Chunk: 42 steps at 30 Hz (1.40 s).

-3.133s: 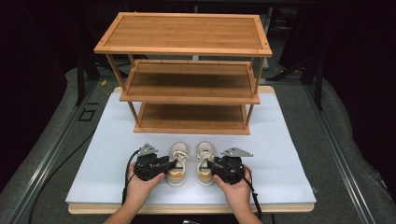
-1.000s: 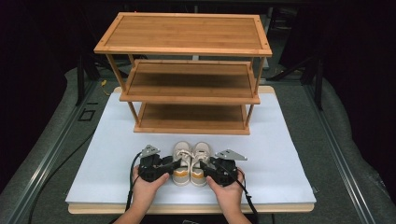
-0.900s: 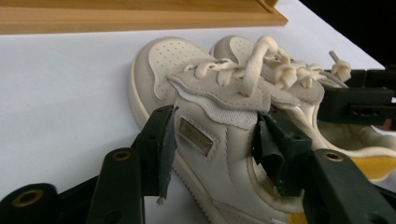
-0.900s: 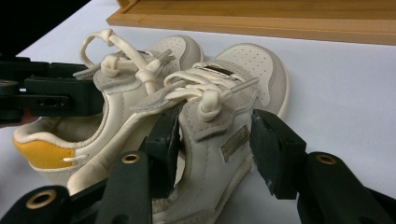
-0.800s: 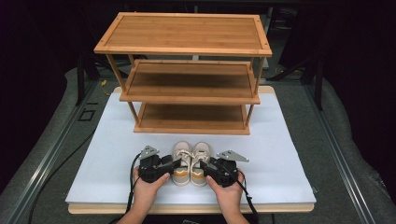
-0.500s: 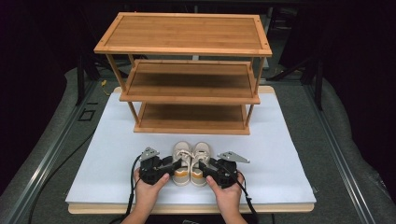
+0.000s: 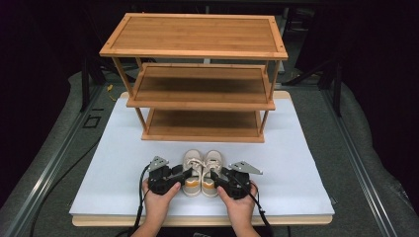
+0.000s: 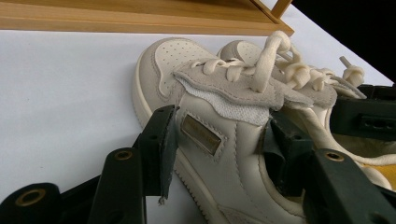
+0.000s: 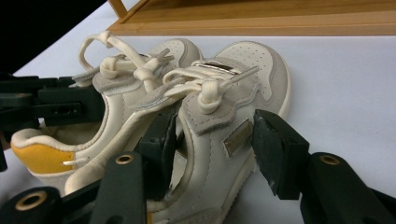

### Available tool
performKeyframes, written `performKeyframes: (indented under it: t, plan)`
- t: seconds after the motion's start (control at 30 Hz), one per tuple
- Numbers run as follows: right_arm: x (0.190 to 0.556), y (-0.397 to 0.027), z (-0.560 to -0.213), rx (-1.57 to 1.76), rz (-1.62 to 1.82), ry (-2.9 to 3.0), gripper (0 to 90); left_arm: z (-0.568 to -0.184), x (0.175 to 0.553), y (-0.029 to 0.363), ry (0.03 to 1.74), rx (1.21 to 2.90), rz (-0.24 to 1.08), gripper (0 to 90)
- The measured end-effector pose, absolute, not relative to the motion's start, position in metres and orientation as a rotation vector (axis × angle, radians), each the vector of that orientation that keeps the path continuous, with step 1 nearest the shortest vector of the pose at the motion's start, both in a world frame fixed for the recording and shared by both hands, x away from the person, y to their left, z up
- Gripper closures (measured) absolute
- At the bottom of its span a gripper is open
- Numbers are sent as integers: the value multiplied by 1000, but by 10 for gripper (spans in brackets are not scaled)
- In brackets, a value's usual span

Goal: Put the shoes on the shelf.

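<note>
You had both tongs at the pair of small cream shoes on the white counter (image 7: 296,163), just in front of the wooden rack (image 7: 197,79). The shoes stood side by side, touching, toes toward the rack's lowest shelf and yellow-lined heels toward you.

Your left tongs (image 7: 184,176) came in from the left at the left shoe (image 7: 192,170). In the left gripper view those tongs (image 8: 219,140) straddled the shoe's (image 8: 219,154) side wall: one jaw lay outside against the leather beside the small metal tag, the other sat inside the opening under the tongue. The pads looked pressed on the wall, so these tongs were clamped on the left shoe.

Your right tongs (image 7: 216,178) came in from the right at the right shoe (image 7: 212,170). In the right gripper view those tongs (image 9: 212,140) held the right shoe's (image 9: 233,116) side wall between them, one jaw inside the opening, the other outside near the metal tag. The outer pad stood a little off the leather, so these jaws were apart around the wall and not gripping. They had just been closing a little with the wall between them.

Both shoes rested flat on the counter, laces tied in loose bows. Your hands sat near the counter's front edge.
</note>
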State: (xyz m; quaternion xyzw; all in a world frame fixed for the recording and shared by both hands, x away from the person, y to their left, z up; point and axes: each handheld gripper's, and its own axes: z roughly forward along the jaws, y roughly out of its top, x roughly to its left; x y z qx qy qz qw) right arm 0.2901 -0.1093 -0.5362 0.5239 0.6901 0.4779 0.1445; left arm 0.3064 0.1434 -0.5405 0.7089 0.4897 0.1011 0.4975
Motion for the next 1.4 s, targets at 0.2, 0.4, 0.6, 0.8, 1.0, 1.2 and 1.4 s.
performKeyframes:
  t: [0.2,0.4,0.6,0.8,1.0,1.2,1.4]
  plan:
    - [288,-107,-537,1510,1365,1967,482,-541,306,144,1188,1710,245,491]
    - [288,-107,-538,1504,1370,1964,507,-543,304,144,1194,1687,246,499]
    - [287,-107,-538,1509,1355,1948,534,-544,303,144,1191,1673,252,499]
    - [286,-105,-538,1510,1355,1938,541,-545,302,143,1181,1666,276,504]
    - [281,-102,-543,1544,1383,1848,555,-546,301,142,1184,1655,283,510]
    - [279,-102,-544,1540,1394,1832,557,-546,301,142,1187,1647,284,519]
    - [280,-101,-544,1555,1392,1821,560,-547,298,140,1200,1624,297,529]
